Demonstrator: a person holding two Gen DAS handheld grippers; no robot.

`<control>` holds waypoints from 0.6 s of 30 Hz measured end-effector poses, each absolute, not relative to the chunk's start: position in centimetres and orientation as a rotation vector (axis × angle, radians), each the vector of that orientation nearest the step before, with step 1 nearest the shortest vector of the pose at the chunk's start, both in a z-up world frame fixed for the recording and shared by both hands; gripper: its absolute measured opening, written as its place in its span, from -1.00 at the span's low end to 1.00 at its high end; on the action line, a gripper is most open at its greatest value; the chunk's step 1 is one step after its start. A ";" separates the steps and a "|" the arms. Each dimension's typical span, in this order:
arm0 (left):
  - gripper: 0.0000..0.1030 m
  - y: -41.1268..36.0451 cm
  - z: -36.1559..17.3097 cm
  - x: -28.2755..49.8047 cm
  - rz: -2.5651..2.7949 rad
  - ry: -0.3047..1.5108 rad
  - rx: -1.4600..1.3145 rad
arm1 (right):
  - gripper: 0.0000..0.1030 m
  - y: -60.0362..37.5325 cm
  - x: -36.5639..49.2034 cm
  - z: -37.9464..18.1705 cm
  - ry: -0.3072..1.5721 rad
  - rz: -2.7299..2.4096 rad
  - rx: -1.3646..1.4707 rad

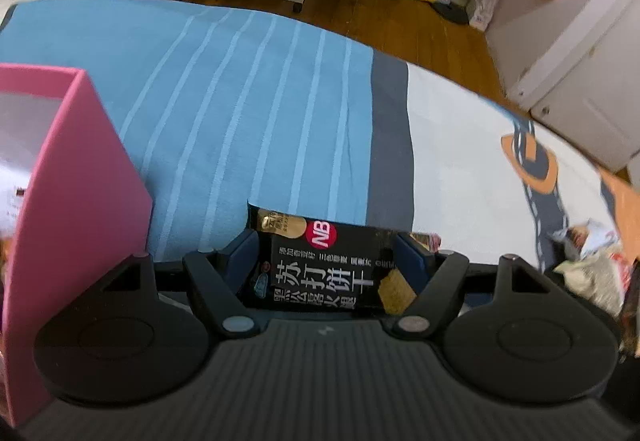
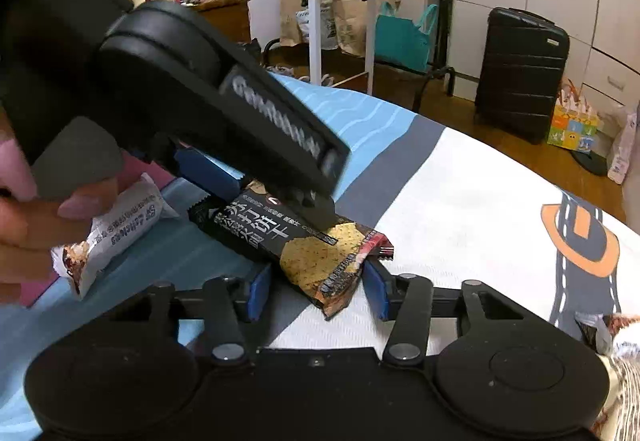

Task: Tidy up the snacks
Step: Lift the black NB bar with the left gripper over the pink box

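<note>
A black soda cracker packet (image 1: 320, 265) sits between my left gripper's (image 1: 332, 253) blue pads, which are shut on it above the bed. In the right wrist view the same packet (image 2: 288, 237) hangs from the left gripper (image 2: 248, 177), its lower end between my right gripper's (image 2: 316, 289) open fingers, apart from the pads. A white snack bar (image 2: 116, 233) is held in the person's hand at left. A pink box (image 1: 68, 177) stands to the left of the left gripper.
The bed cover is blue striped (image 1: 240, 101), grey and white with an orange print (image 1: 528, 157). More snack packets (image 1: 588, 261) lie at the right. A black suitcase (image 2: 520, 73) and a rolling table (image 2: 360, 1) stand on the wooden floor beyond.
</note>
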State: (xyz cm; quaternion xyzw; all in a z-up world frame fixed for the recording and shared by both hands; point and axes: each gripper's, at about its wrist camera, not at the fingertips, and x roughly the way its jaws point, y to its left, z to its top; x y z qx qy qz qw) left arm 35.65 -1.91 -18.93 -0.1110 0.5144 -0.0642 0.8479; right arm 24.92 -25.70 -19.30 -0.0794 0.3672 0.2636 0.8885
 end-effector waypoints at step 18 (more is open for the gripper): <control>0.25 -4.2 -19.2 34.9 -0.221 1.064 -0.191 | -0.02 -28.8 23.3 -19.0 0.785 0.503 -0.105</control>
